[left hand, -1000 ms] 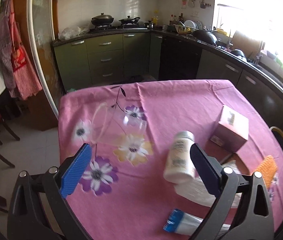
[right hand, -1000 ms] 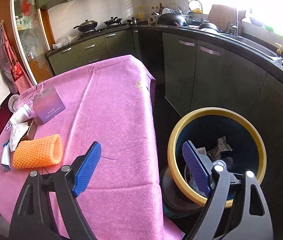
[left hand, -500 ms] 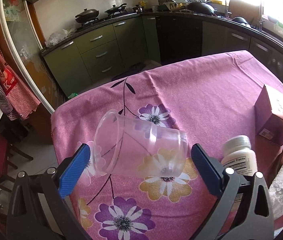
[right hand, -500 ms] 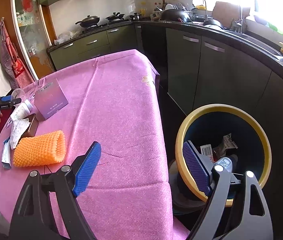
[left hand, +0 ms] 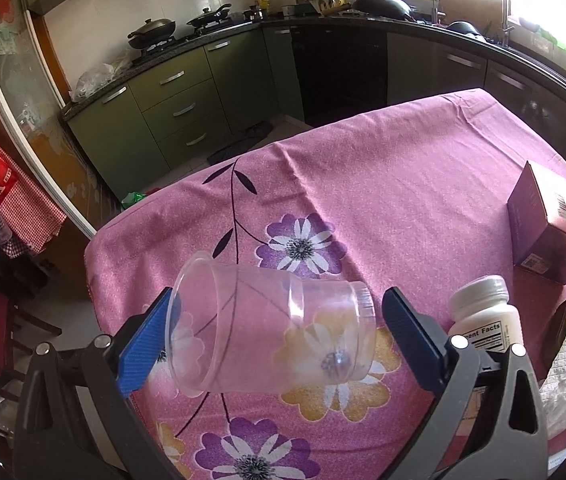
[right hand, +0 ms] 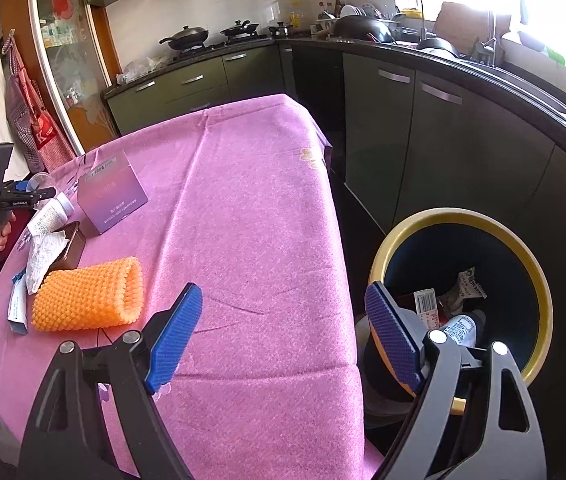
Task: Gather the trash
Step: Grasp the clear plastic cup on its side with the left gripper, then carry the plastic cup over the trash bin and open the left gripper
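- left tongs point(left hand: 275, 336): jaws wide, bracketing a clear plastic cup point(left hand: 271, 332) that lies on its side on the pink flowered surface point(left hand: 403, 184). one second before, the same jaws faced a white pill bottle point(left hand: 483, 320); now the cup fills the gap and the bottle sits just to the right of the right jaw. the cup's open mouth nearly meets the left pad, while the base stands slightly apart from the right pad, so the cup is framed but not yet gripped.
- meaning for the task: the cup appears to be the next piece of trash selected; closing the jaws would be the step in hand. thin clear plastic is likely to flex or slip under end-to-end pressure.
- right tongs point(right hand: 283, 336): jaws wide and holding nothing, poised over the surface edge beside the bin; their view is nearly the same as half a second before.
- trash bin point(right hand: 539, 280), yellow-rimmed with a dark interior, stands on the floor just beside the surface. it already contains crumpled printed paper point(right hand: 469, 286), a barcoded packet point(right hand: 425, 304) and a small labelled bottle point(right hand: 461, 328).
- items not yet collected on the surface: purple box point(right hand: 113, 192), orange foam net sleeve point(right hand: 87, 296), crumpled tissue point(right hand: 43, 252), a dark tray point(right hand: 73, 242) beneath it, and a blue-and-white tube point(right hand: 17, 308).
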`<state>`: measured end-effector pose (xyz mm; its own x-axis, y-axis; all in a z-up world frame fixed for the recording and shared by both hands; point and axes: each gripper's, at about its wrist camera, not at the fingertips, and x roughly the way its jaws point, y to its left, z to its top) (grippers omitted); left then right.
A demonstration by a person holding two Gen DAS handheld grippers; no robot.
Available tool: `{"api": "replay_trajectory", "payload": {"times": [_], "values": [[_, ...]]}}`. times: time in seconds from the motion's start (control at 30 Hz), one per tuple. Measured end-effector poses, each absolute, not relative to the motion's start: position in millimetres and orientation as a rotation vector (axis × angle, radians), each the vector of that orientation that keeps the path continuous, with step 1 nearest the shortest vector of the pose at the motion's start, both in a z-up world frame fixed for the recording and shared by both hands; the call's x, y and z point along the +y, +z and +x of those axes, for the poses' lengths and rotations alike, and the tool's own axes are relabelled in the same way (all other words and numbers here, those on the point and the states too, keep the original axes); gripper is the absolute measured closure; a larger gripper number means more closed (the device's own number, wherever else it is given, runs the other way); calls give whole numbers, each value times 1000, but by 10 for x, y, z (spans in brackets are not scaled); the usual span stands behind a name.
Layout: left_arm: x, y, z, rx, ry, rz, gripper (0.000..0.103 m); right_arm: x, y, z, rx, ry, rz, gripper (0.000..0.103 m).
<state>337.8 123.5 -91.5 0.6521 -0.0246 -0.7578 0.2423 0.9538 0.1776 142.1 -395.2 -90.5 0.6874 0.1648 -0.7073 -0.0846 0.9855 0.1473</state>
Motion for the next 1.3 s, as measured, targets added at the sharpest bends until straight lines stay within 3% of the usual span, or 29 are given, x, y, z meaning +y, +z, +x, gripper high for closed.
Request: {"api": "replay_trajectory", "payload": {"times": [0.03, 0.07, 0.3, 0.6, 0.9, 1.3], "values": [[1238, -916, 3380, 847, -159, 270, 11, -3961, -902, 1415, 800, 139, 107, 20], [1241, -920, 3390, 854, -160, 265, 24, -3974, -898, 1407, 799, 139, 110, 20], [1233, -792, 3212, 824, -147, 278, 25, -4011, -830, 1343, 776, 146, 124, 20], [743, -186, 2575, 734, -213, 311, 25, -4049, -676, 1190, 738, 157, 118, 20], [-720, 54, 1906, 740, -544, 312, 25, -4579, -455, 717, 691, 25, 113, 20], [-3255, -353, 1954, 792, -966, 402, 25, -5767, -544, -108, 647, -197, 281, 20]]}}
